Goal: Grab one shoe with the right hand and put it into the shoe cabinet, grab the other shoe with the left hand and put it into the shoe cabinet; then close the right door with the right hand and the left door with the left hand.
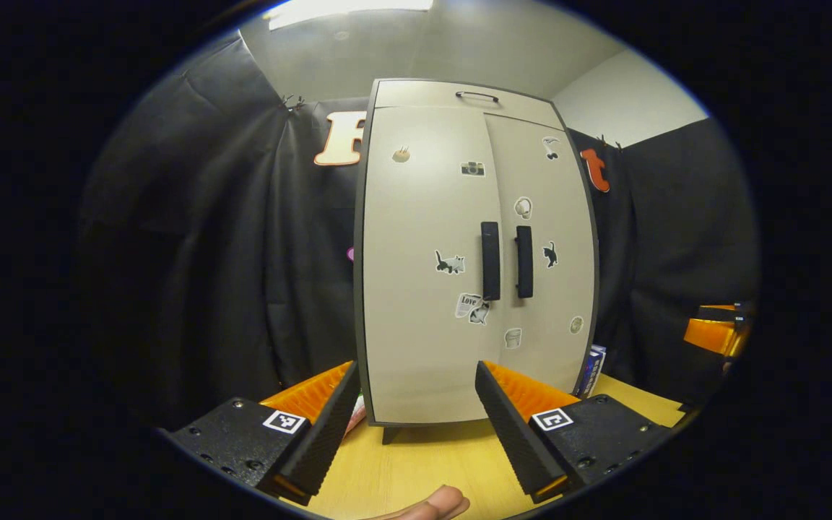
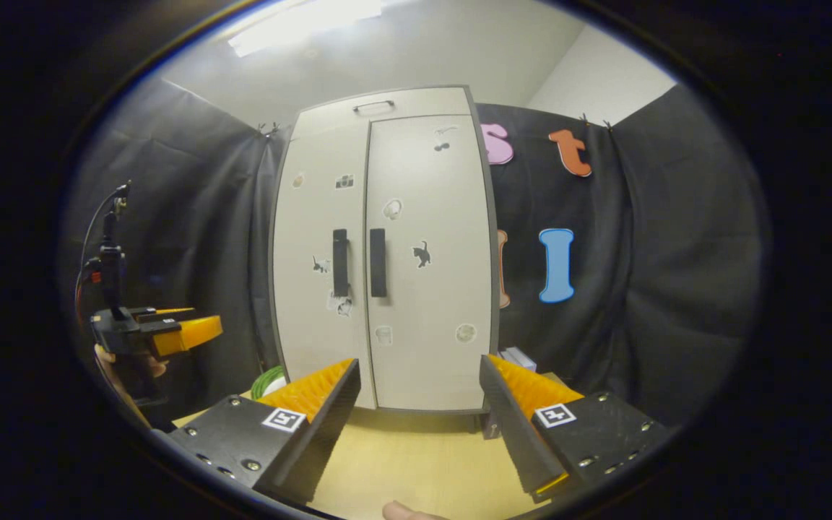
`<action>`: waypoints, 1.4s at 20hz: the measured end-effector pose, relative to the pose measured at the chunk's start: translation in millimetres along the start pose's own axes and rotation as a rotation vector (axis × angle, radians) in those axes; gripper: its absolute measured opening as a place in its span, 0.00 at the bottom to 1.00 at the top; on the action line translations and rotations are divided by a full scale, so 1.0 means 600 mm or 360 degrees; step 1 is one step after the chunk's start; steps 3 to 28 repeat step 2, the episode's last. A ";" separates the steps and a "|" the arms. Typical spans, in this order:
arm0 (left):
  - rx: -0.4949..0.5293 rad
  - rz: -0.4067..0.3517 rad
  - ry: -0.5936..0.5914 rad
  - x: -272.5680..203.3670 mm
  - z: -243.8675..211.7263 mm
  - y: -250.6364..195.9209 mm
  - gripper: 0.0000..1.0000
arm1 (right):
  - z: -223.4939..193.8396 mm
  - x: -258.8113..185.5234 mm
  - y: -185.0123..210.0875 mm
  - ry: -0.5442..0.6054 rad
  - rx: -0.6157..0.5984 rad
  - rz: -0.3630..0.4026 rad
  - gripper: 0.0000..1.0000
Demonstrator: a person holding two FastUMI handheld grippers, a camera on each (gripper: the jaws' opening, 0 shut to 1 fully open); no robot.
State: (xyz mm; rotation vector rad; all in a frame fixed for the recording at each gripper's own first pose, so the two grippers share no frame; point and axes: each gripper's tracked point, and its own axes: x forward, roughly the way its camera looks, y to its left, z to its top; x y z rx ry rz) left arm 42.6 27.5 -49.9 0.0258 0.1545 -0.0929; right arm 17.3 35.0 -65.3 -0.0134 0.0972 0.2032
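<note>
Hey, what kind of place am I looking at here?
Probably a staged recording booth, not a home: black cloth walls, a small beige shoe cabinet with both doors shut standing on a wooden table, and handheld grippers.

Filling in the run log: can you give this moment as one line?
shoe cabinet: both doors shut | left claw: open, holds nothing | right claw: open, holds nothing | both over wooden table
</note>
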 end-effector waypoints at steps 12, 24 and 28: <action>0.0004 0.0011 0.0019 -0.001 -0.009 -0.007 0.98 | 0.000 -0.008 0.001 -0.0010 0.0016 0.0015 0.99; 0.0004 0.0011 0.0019 -0.001 -0.009 -0.007 0.98 | 0.000 -0.008 0.001 -0.0010 0.0016 0.0015 0.99; 0.0004 0.0011 0.0019 -0.001 -0.009 -0.007 0.98 | 0.000 -0.008 0.001 -0.0010 0.0016 0.0015 0.99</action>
